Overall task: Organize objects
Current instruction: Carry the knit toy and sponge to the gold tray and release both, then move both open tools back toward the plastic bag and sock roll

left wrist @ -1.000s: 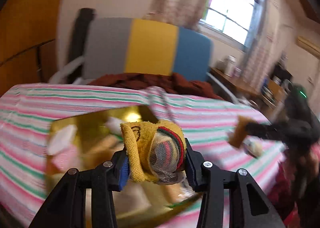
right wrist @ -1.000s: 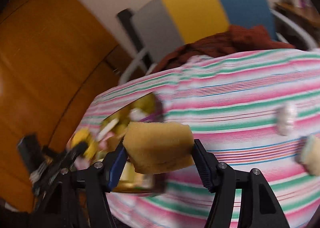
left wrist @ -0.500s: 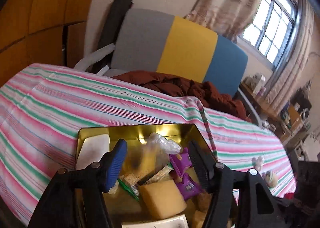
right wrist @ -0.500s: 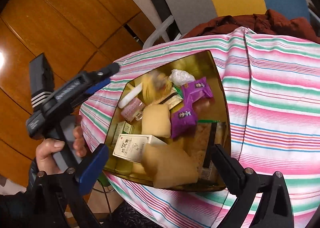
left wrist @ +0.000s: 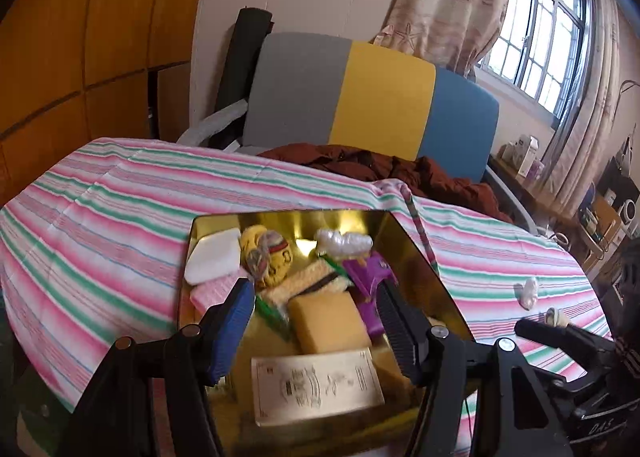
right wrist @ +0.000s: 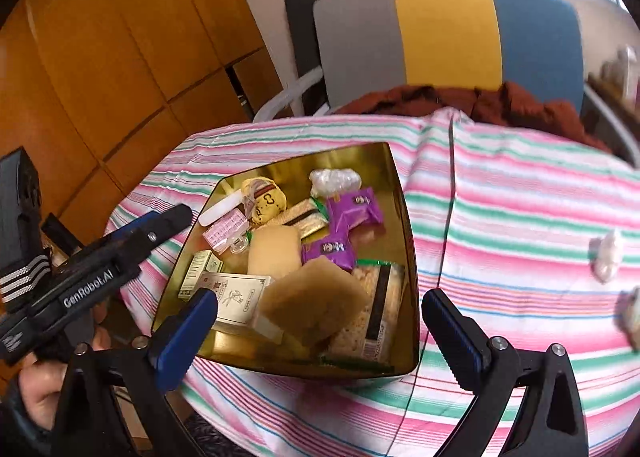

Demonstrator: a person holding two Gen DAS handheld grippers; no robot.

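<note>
Both your left claw (left wrist: 316, 309) and right claw (right wrist: 320, 321) gape wide and empty above the gold tin (right wrist: 408, 241) already filled with snacks and sponges, while two small wrapped pieces (right wrist: 606, 255) wait on the striped table (right wrist: 520, 197).
</note>
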